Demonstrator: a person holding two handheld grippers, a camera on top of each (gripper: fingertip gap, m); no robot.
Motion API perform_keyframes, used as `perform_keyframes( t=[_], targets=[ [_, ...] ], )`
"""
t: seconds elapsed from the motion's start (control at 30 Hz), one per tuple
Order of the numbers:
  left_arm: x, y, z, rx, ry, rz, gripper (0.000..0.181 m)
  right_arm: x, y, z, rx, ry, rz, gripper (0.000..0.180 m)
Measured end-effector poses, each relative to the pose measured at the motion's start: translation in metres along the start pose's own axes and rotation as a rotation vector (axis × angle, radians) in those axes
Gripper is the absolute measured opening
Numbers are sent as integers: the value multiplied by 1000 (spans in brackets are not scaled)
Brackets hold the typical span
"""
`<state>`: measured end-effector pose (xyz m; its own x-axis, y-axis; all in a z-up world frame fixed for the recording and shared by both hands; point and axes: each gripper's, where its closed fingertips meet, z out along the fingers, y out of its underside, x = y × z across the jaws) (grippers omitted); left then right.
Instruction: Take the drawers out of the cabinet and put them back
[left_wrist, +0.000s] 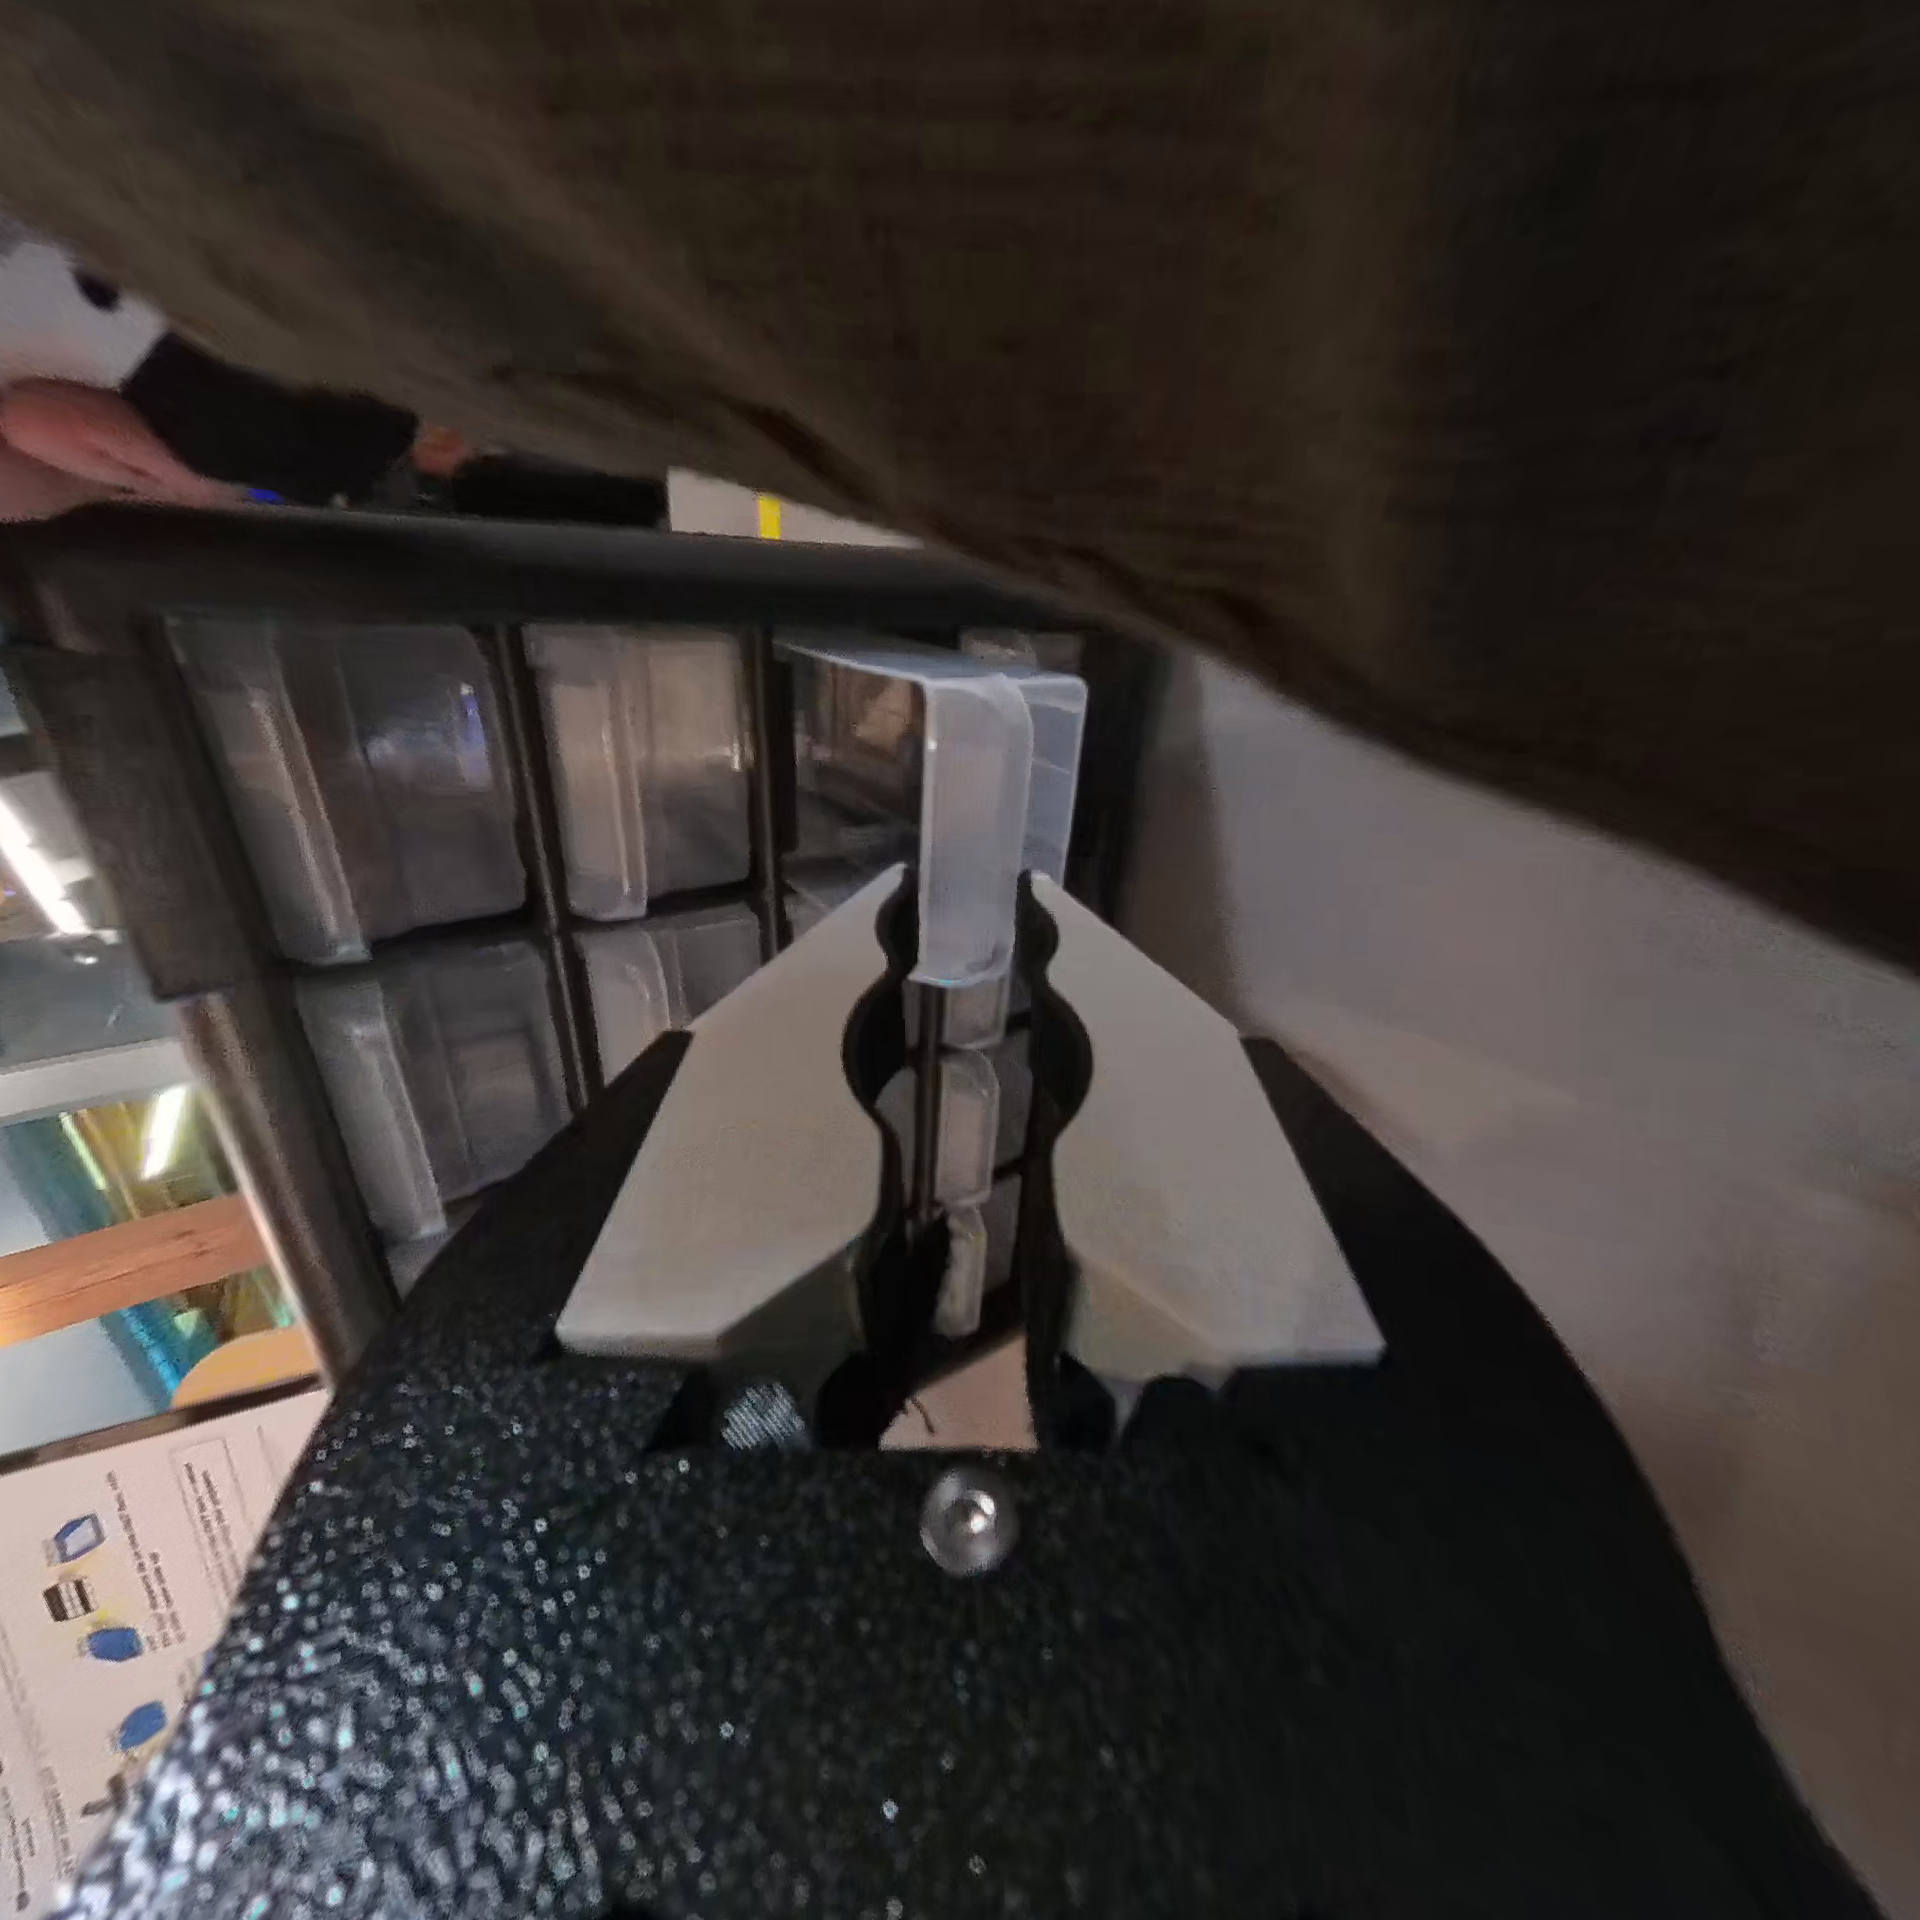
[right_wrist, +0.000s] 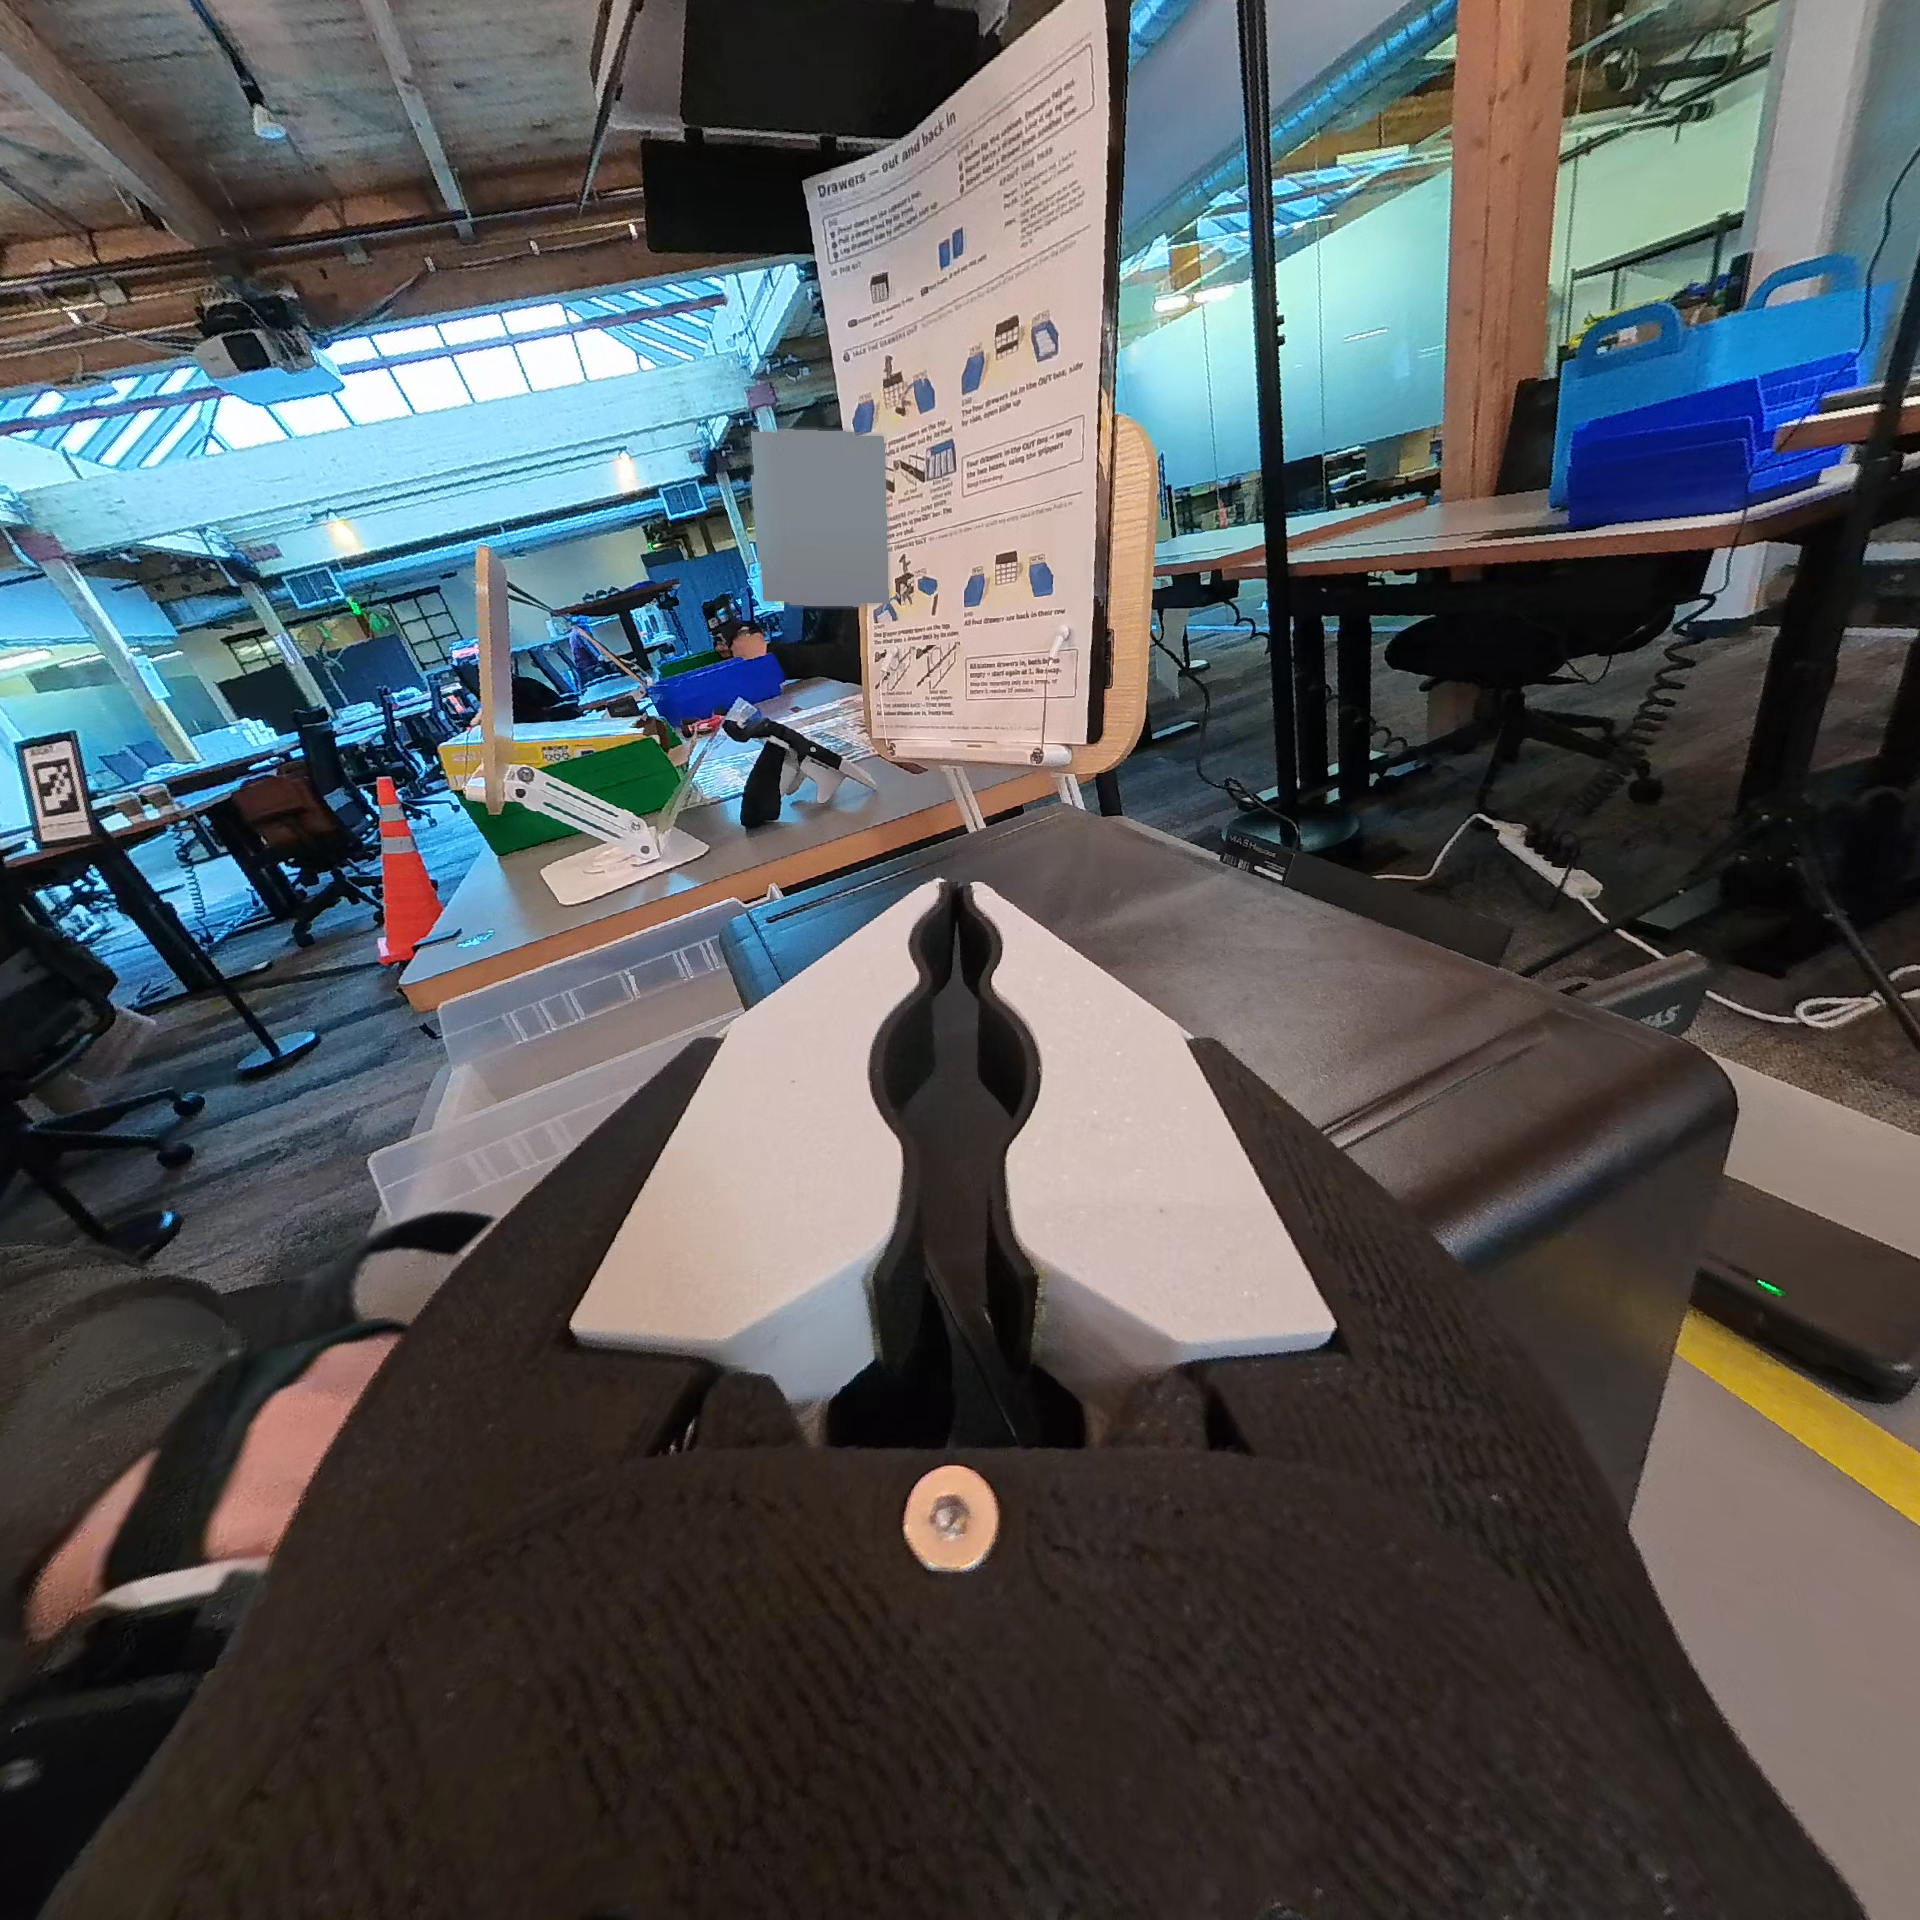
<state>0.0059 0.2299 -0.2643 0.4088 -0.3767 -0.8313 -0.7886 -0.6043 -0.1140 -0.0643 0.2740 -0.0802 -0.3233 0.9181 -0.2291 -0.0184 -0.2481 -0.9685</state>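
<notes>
The black cabinet (left_wrist: 520, 566) with rows of clear drawers (left_wrist: 644, 769) appears turned sideways in the left wrist view. My left gripper (left_wrist: 964, 883) is shut on the handle tab of one clear drawer (left_wrist: 997, 748), which sticks out of the cabinet's front at the corner. In the right wrist view my right gripper (right_wrist: 956, 896) is shut and empty, lying on the cabinet's black top (right_wrist: 1351, 997). Clear drawers (right_wrist: 582, 1029) jut out to the left of the cabinet's top. A gloved hand (right_wrist: 208, 1475) shows at the lower left.
A brown sleeve (left_wrist: 1143, 312) fills the top of the left wrist view. An instruction sheet on a wooden stand (right_wrist: 977, 416) stands behind the cabinet. A dark device with a green light (right_wrist: 1808, 1288) and a yellow line (right_wrist: 1797, 1403) lie to the right. A spare gripper (right_wrist: 800, 769) sits on a far table.
</notes>
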Motion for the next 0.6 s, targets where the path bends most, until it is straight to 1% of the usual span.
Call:
perform_keyframes(
  t=[0.1, 0.13, 0.17, 0.2, 0.23, 0.3, 0.37, 0.4, 0.43, 0.5, 0.6],
  targets=[
    [-12, -6, 14, 76, -87, -27, 16, 0, 0, 0, -3, 7, -4, 0],
    [-17, -7, 15, 108, -126, -57, 28, 0, 0, 0, -4, 10, -6, 0],
    [-19, -7, 13, 130, -147, -76, 49, 1, 0, 0, -5, 12, -8, 0],
    [-19, -6, 9, 159, -166, -102, 62, 1, 0, 1, -6, 14, -9, 0],
    [-18, -8, 3, 206, -177, -131, 62, 1, 0, 1, -6, 15, -9, 0],
    [-4, -15, -10, 317, -134, -165, 42, 1, 0, 1, -6, 13, -7, 0],
    [23, -27, -12, 400, -3, -155, 24, 1, 0, 1, -4, 13, -3, 0],
    [37, -31, -10, 428, 74, -140, 24, 1, 0, 1, -4, 17, -3, 0],
    [42, -33, -5, 430, 111, -161, 29, 2, 0, 1, -7, 23, -4, 0],
    [37, -33, 2, 451, 135, -233, 35, 2, 1, 2, -18, 38, -15, 0],
    [22, -30, 12, 471, 179, -388, 48, 2, 3, 4, -31, 52, -27, 0]
  ],
)
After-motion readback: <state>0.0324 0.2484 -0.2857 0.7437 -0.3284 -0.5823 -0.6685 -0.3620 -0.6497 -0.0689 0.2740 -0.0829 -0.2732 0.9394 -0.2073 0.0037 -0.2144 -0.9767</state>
